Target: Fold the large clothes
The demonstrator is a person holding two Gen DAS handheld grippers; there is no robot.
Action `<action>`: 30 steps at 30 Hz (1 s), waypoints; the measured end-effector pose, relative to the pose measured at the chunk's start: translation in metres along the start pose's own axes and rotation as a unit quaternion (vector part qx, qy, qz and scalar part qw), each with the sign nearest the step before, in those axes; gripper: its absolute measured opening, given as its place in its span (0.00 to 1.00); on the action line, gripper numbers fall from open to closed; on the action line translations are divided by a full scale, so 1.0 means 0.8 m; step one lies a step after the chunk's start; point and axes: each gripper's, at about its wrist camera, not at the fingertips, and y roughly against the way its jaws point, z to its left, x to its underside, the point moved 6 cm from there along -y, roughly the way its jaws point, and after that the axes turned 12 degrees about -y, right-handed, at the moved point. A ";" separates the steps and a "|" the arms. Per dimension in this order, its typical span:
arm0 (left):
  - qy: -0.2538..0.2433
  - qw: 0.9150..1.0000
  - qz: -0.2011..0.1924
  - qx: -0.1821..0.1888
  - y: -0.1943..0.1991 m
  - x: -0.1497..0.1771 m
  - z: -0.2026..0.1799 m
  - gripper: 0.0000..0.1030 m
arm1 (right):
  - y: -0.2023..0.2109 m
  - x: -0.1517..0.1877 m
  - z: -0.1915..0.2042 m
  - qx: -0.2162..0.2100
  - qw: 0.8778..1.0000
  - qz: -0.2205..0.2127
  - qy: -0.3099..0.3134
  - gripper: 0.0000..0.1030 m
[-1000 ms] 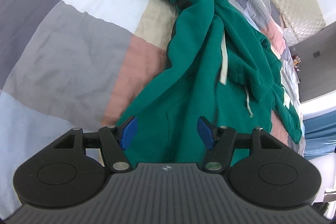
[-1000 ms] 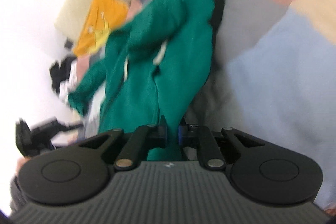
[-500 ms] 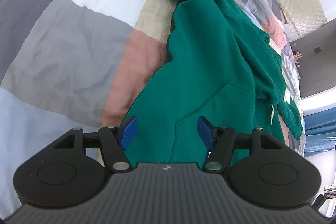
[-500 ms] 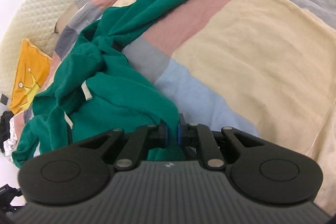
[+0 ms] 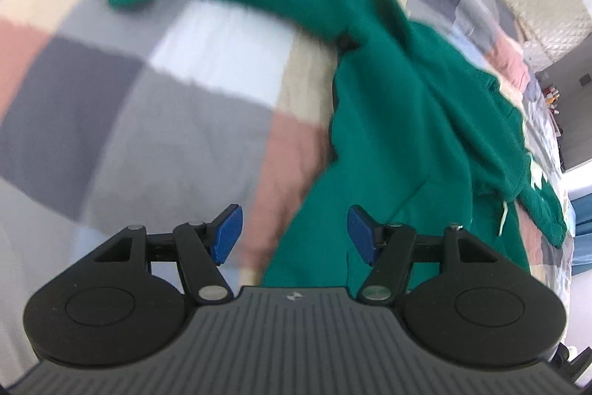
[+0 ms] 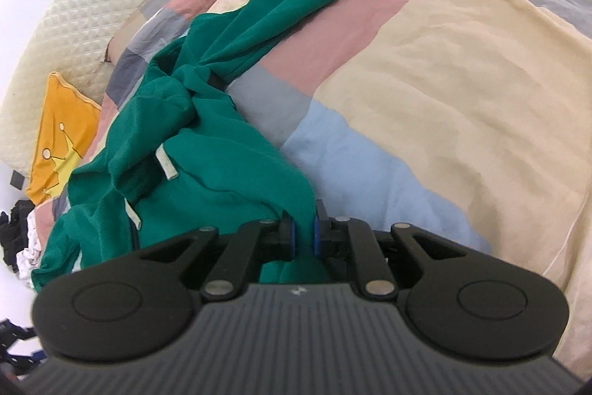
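A green hoodie lies spread on a patchwork bed cover, one sleeve stretching to the far left. My left gripper is open and empty, just above the hoodie's near left hem corner. In the right wrist view the hoodie is bunched at the left, with a white drawstring showing and the other sleeve running to the far right. My right gripper is shut on the hoodie's near hem edge.
A yellow cushion and a cream quilted headboard are at the far end of the bed. Dark and white clothes lie at the left edge. Cream and blue patches of cover stretch to the right.
The left gripper has shifted left, so the hoodie's hem corner now sits between its fingers and the far sleeve cuff is in view. The right gripper stays shut on the hem, pulled slightly nearer.
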 end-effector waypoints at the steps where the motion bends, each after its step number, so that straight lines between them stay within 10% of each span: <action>1: -0.005 1.000 -0.008 0.002 0.007 -0.003 0.003 0.66 | 0.001 0.001 0.001 -0.003 1.000 0.000 0.002 0.12; 17: -0.024 0.998 0.017 0.063 -0.098 0.117 -0.014 0.64 | 0.013 0.020 0.014 -0.060 0.997 0.032 0.046 0.12; 22: -0.050 0.998 0.001 0.037 -0.097 0.131 -0.030 0.13 | 0.014 0.023 0.016 -0.074 0.995 0.040 0.052 0.12; 30: 0.018 0.989 -0.071 0.126 0.000 0.137 -0.011 0.09 | 0.057 0.010 0.014 -0.124 0.991 -0.012 0.048 0.11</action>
